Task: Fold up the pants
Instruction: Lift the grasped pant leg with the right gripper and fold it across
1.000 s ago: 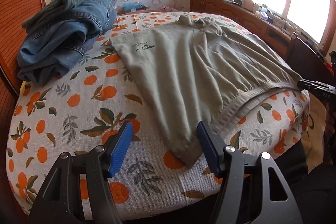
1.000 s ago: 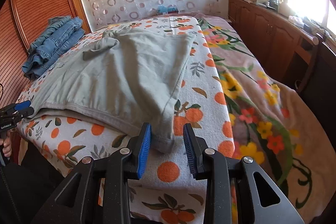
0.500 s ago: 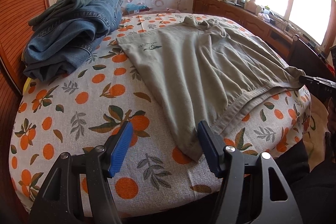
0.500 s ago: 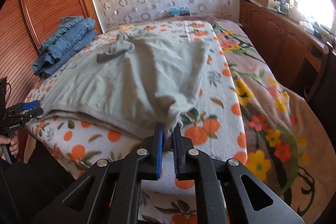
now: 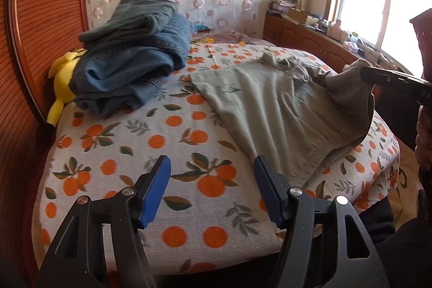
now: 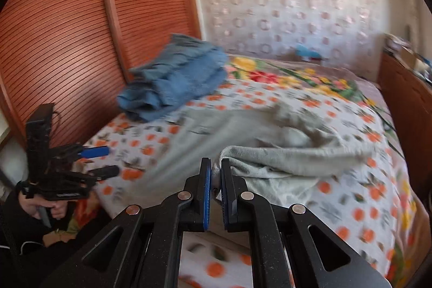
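Observation:
Grey-green pants point(image 5: 270, 104) lie across the orange-print bed cover point(image 5: 135, 142). My right gripper point(image 6: 214, 166) is shut on a corner of the pants point(image 6: 283, 153) at the waistband end and holds it raised off the bed, folded back over the rest. In the left wrist view the right gripper point(image 5: 364, 74) shows at the right edge with the cloth hanging from it. My left gripper point(image 5: 212, 166) stands open over the bed's near edge, just left of the pants' near corner, with nothing between its fingers. It appears again as the left gripper point(image 6: 104, 161) at the left.
A stack of folded blue jeans point(image 5: 129, 66) sits at the back left, with a yellow plush toy point(image 5: 63, 82) beside it. A slatted wooden headboard point(image 5: 40, 18) runs along the left. A wooden sideboard point(image 5: 310, 37) with clutter stands under the window at the right.
The right gripper shut on the pants' corner, then lifted it and swung it left across the bed. The left gripper drew back a little and stayed open.

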